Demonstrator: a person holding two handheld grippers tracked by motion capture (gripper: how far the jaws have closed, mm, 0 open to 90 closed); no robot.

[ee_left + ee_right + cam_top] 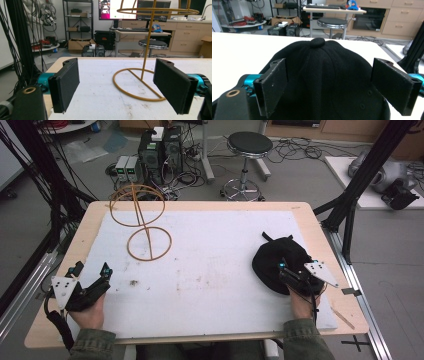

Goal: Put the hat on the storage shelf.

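- Black cap (277, 260) sits crown-up on the right side of the white sheet (210, 270) that covers the bench (310, 215), close to the person's edge.
- Right gripper (287, 270) is right at the cap's near side, and its fingers (272, 85) are spread wide with the crown between them; in the right gripper view neither pad is pressed into the fabric, so nothing is clamped.
- Cap's top button (317, 42) points up, dead centre between those fingers.
- Left gripper (95, 280) is low at the near left of the sheet, well apart from the cap.
- Its fingers (65, 83) are wide open too, with nothing in them, just bare sheet between.
- Gold wire stand (145, 222) is upright at the far left of the sheet: a ring base flat on the sheet, a thin post, a bigger ring on top.
- In the left gripper view that stand (142, 75) is ahead of the open fingers, untouched.
- Round stool (248, 145) and computer towers (160, 150) are on the floor beyond the bench.
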